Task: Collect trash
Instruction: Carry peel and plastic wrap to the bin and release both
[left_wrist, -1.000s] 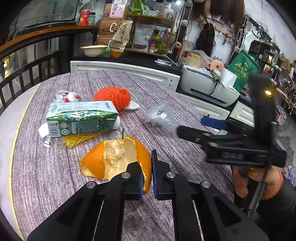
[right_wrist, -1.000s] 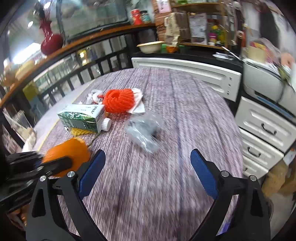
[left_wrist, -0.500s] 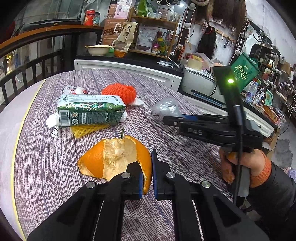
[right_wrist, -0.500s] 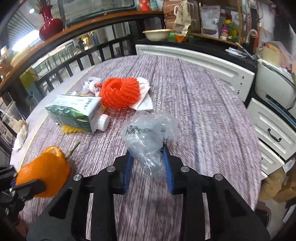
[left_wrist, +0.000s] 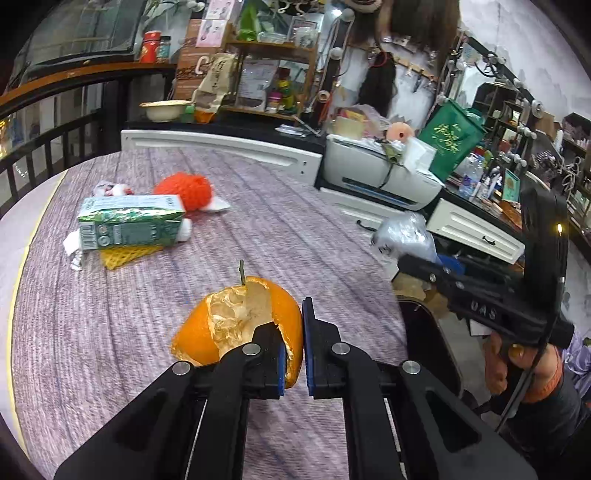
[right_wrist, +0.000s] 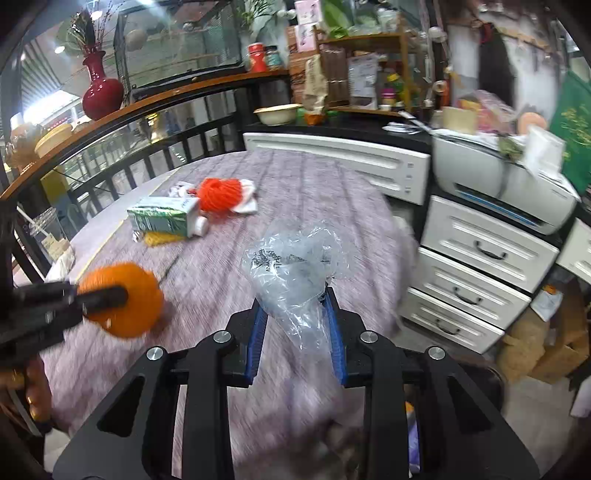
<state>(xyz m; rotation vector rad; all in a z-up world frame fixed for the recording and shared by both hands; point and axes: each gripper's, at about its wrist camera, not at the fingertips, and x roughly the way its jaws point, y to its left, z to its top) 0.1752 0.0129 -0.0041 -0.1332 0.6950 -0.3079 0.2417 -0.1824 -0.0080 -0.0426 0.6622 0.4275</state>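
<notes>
My left gripper (left_wrist: 293, 350) is shut on an orange peel (left_wrist: 240, 325) and holds it above the round table (left_wrist: 92, 350). In the right wrist view the peel (right_wrist: 125, 302) shows at the left. My right gripper (right_wrist: 295, 332) is shut on a crumpled clear plastic bag (right_wrist: 295, 273), lifted above the table's right side; the bag also shows in the left wrist view (left_wrist: 402, 236). On the table lie a green milk carton (left_wrist: 129, 225), a yellow foam net (left_wrist: 129, 254), an orange-red foam net (left_wrist: 184, 192) and white wrappers (left_wrist: 110, 189).
A dark bin rim (left_wrist: 424, 325) stands past the table's right edge. White drawers (right_wrist: 480, 266) and a printer (right_wrist: 509, 188) stand on the right. A black railing (right_wrist: 110, 177) curves behind the table. A cardboard box (right_wrist: 546, 350) sits on the floor.
My right gripper closed on the plastic bag, lifted it and carried it to the right past the table edge. My left gripper kept its hold on the orange peel and moved slightly right.
</notes>
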